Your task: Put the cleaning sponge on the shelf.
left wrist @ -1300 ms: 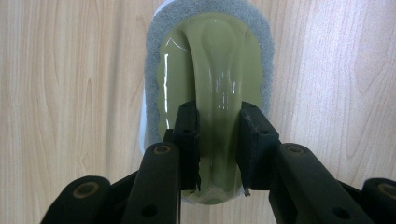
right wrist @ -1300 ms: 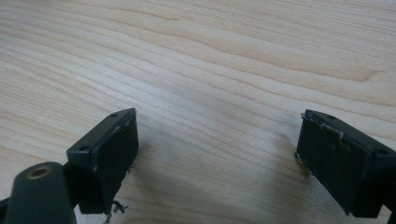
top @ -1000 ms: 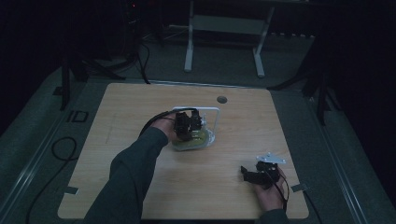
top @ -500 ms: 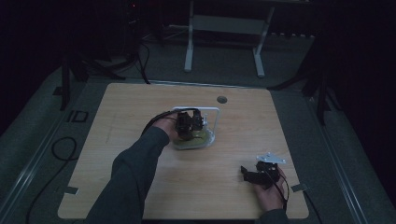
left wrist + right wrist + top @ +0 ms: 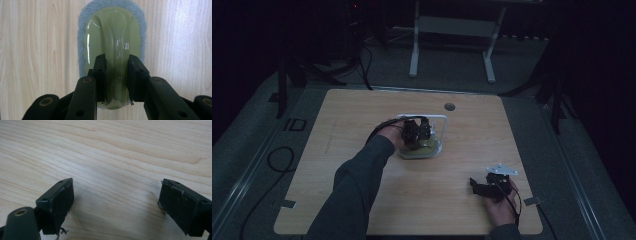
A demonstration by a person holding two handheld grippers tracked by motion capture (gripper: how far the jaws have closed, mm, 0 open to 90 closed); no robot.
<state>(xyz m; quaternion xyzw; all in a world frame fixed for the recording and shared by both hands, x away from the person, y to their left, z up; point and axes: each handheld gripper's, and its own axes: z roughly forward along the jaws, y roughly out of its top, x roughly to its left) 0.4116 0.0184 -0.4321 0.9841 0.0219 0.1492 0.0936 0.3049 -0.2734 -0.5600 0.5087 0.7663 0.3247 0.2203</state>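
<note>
Scene compared with the views 1 s and 0.5 s earlier: no visible change; both hands and the scrubber keep their places. Left gripper (image 5: pixel 116 75): its 2 jaws stay clamped on the raised handle ridge of the olive-green scrubber (image 5: pixel 112 45), whose grey pad lies flat on the wooden table (image 5: pixel 362 120), near the table's middle and in front of a white frame (image 5: pixel 443 120). Right gripper (image 5: pixel 116 202): jaws spread wide with nothing between them, held low over bare tabletop near the table's near right corner, well apart from the scrubber.
</note>
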